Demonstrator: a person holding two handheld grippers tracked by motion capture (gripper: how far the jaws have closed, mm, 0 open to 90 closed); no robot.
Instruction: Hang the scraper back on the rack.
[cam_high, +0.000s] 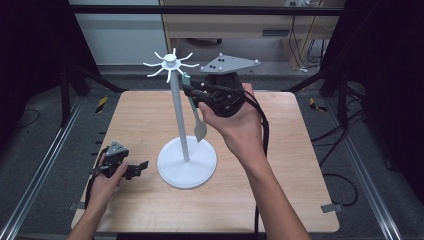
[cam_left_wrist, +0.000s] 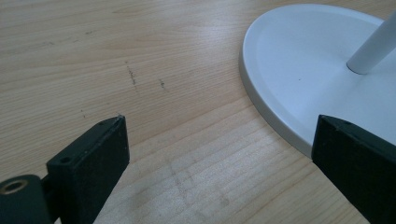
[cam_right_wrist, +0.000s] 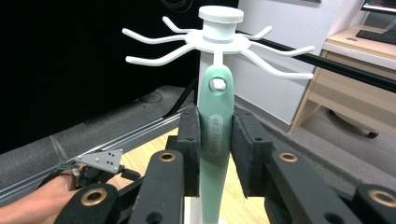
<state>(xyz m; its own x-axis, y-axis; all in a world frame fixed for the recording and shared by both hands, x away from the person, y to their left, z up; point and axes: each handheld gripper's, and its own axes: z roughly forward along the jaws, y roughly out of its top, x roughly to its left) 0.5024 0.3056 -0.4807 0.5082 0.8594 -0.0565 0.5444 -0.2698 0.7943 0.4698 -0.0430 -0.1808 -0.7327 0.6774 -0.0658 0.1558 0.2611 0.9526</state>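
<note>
The right gripper fingers clamp the green spatula's handle, whose hole sits on a stand hook at twelve o'clock. The left gripper rests wide on the tabletop.

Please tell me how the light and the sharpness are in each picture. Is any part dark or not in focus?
High view: table evenly lit, surroundings dark, slightly soft. Left gripper view: wood grain sharp, white stand base bright, near black pads blurred. Right gripper view: green utensil handle and hook rack sharp, left background nearly black.
</note>
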